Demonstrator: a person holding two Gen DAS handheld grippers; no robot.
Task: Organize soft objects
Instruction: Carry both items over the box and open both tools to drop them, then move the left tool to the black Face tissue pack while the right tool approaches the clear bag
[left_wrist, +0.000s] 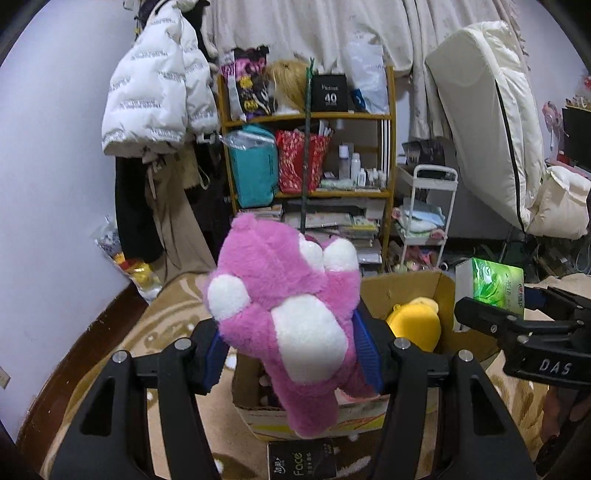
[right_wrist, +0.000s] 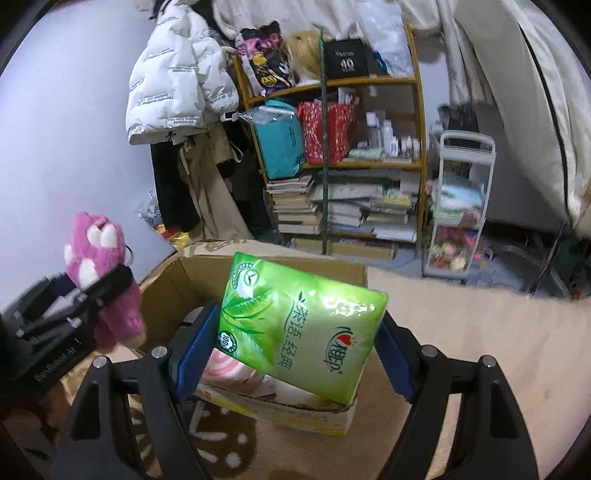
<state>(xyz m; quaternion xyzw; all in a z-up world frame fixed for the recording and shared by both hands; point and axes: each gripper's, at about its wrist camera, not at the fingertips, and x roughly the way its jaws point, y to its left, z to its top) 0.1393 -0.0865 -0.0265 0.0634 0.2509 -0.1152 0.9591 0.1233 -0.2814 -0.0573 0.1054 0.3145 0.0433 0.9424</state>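
My left gripper (left_wrist: 291, 350) is shut on a pink plush paw (left_wrist: 288, 314) with white pads, held above an open cardboard box (left_wrist: 402, 291). A yellow plush (left_wrist: 415, 323) lies inside the box. My right gripper (right_wrist: 295, 347) is shut on a green tissue pack (right_wrist: 299, 325) and holds it over the same box (right_wrist: 177, 291). The right wrist view shows the pink paw (right_wrist: 99, 266) in the left gripper (right_wrist: 110, 284) at the left. The left wrist view shows the tissue pack (left_wrist: 495, 284) and the right gripper (left_wrist: 491, 325) at the right.
The box stands on a beige patterned rug (right_wrist: 480, 350). Behind it is a cluttered wooden shelf (left_wrist: 310, 192) with books and bags, a white trolley (right_wrist: 461, 206), hanging coats (left_wrist: 155, 92) and a leaning mattress (left_wrist: 495, 122). A black "Face" pack (left_wrist: 303, 461) lies near the box.
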